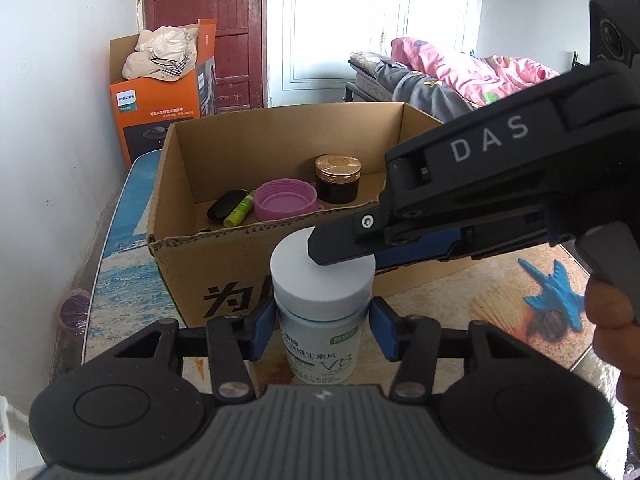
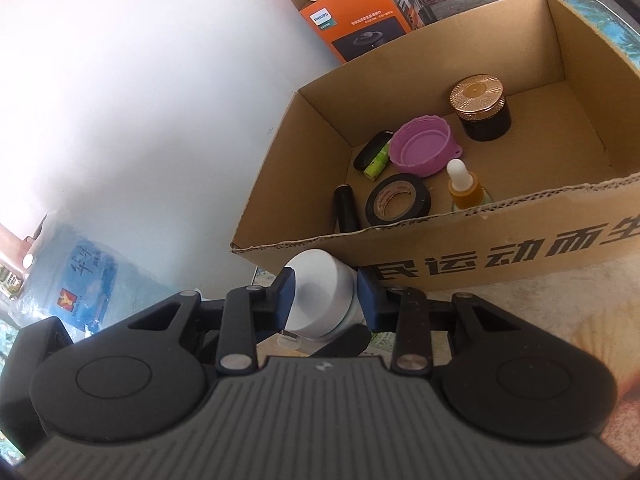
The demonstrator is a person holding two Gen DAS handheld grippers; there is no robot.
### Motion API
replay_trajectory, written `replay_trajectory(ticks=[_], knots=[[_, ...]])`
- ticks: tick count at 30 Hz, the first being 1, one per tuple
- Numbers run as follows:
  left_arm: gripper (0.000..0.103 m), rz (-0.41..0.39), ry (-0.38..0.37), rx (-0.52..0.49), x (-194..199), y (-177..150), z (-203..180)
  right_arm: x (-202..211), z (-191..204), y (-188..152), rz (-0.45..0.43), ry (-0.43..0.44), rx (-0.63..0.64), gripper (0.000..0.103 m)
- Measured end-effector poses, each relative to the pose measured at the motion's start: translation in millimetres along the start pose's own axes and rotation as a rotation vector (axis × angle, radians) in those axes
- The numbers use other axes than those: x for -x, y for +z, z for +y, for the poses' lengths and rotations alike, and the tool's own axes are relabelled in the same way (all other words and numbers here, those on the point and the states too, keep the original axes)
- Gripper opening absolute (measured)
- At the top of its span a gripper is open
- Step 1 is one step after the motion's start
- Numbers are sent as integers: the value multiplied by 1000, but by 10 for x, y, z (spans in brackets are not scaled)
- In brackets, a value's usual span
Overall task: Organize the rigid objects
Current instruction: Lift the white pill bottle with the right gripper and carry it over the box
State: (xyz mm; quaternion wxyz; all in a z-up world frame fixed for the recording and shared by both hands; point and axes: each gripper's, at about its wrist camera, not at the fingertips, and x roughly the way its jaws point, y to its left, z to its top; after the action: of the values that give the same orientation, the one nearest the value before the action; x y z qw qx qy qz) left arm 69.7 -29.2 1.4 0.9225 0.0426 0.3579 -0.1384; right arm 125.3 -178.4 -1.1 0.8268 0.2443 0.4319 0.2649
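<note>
Bottle [image 1: 320, 340], white with a white cap [image 1: 322, 272], stands on the table [image 1: 460, 304] at centre frame, just before the cardboard box [image 1: 176, 264]. Our left gripper [image 1: 321, 330] straddles the body below the cap, blue pads at either side; we cannot tell whether they press it. Our right gripper [image 2: 326, 300] comes in from the right of the left view, jaws narrowed onto the cap and clamping it. Inside the box in the right view we see a gold-lidded jar [image 2: 482, 108], a pink lid [image 2: 424, 146], a tape roll [image 2: 398, 200] and a dropper bottle [image 2: 464, 188].
</note>
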Motion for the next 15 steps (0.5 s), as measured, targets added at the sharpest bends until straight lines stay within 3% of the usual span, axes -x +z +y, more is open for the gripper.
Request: replay_trajectory(ticks=[15], knots=[[52, 14, -136, -51, -29, -21, -485, 573, -346, -200, -68, -70, -93, 34]])
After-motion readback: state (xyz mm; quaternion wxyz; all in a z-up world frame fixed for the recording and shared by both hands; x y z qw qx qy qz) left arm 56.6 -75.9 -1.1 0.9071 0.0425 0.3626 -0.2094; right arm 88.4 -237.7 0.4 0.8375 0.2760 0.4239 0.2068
